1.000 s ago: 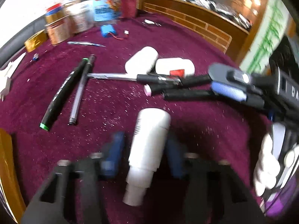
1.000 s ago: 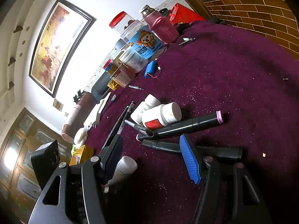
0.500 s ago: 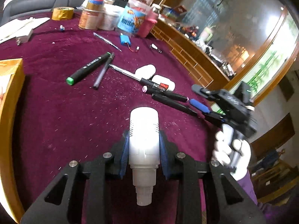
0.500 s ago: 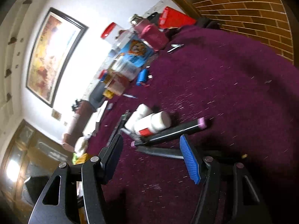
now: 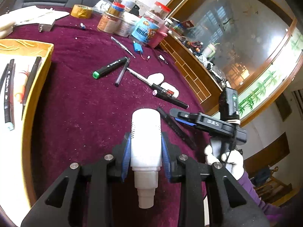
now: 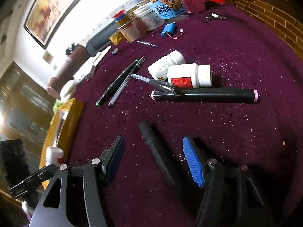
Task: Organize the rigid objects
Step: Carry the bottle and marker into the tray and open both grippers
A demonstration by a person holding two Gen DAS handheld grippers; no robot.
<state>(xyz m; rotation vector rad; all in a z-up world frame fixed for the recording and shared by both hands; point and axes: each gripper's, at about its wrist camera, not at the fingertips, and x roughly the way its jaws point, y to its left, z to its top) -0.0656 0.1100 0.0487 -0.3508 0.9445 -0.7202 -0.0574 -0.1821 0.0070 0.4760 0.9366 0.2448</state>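
White plastic bottle [image 5: 146,138] in my left pads — ribbed band near top, stepped neck toward me, lifted clear of cloth. Black marker [image 6: 157,151] lies between my right pads, untouched, flat on maroon cloth. Beyond it: long black marker with pink ends [image 6: 206,95], pen [image 6: 155,83] resting across its left end. Two white pill bottles [image 6: 189,75] on their sides, touching — one with red label. Farther left, green-tipped marker [image 5: 109,67] and slim grey pen [image 5: 122,72] side by side. Yellow box [image 5: 40,70] at left — markers inside.
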